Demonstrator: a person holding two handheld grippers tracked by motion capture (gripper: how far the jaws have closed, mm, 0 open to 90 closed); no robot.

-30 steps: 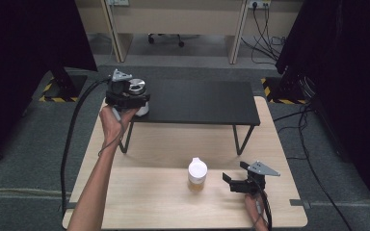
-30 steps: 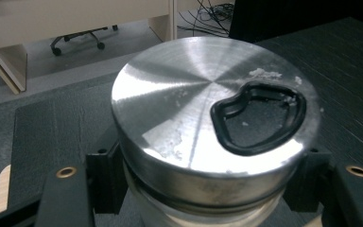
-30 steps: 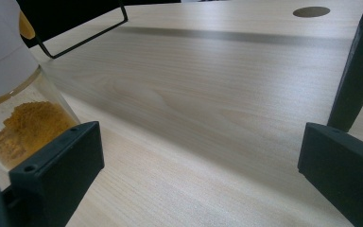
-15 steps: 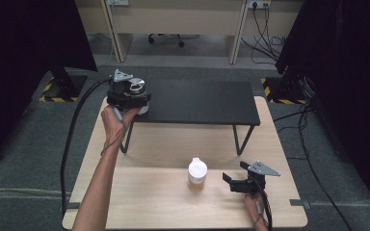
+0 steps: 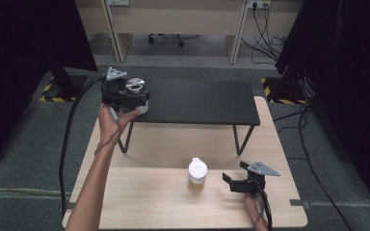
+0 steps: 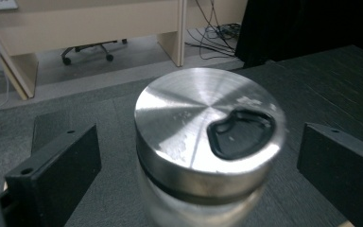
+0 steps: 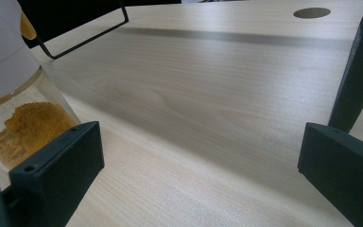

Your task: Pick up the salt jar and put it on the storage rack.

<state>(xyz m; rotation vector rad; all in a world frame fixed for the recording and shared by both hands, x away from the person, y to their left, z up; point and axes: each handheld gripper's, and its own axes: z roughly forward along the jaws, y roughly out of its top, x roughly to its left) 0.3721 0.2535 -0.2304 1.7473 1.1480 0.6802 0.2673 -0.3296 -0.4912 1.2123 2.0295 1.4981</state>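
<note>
The left gripper (image 5: 134,103) is hovering at the far left corner of the low black metal-legged shelf (image 5: 207,103), and its jaws have just been opening, so that they are now standing wide on either side of the round jar with a brushed silver metal lid (image 6: 210,142) without pressing on it. In the left gripper view that jar is sitting upright on the dark shelf top, between the two black jaws and apart from both (the dark teardrop-shaped mark on the lid looks like a recess, though that is hard to say for certain). Judging from this, the placing of the silver-lidded jar on the shelf is looking finished, and the left hand is only needing to draw back clear of it. The right gripper (image 5: 232,182) is waiting near the right front of the pale wooden table (image 5: 149,202), its jaws spread wide and gripping nothing, pointing left toward the small glass jar with a white cap and yellow-orange powder (image 5: 197,175), which is standing upright near the middle of the table, just beside the gripper but not between its jaws. In the right gripper view this spice jar (image 7: 14,109) is showing at the left edge, beside the left jaw. That second jar is seemingly the part left to do: it is not yet being grasped, and would presumably go up on the shelf next.
</note>
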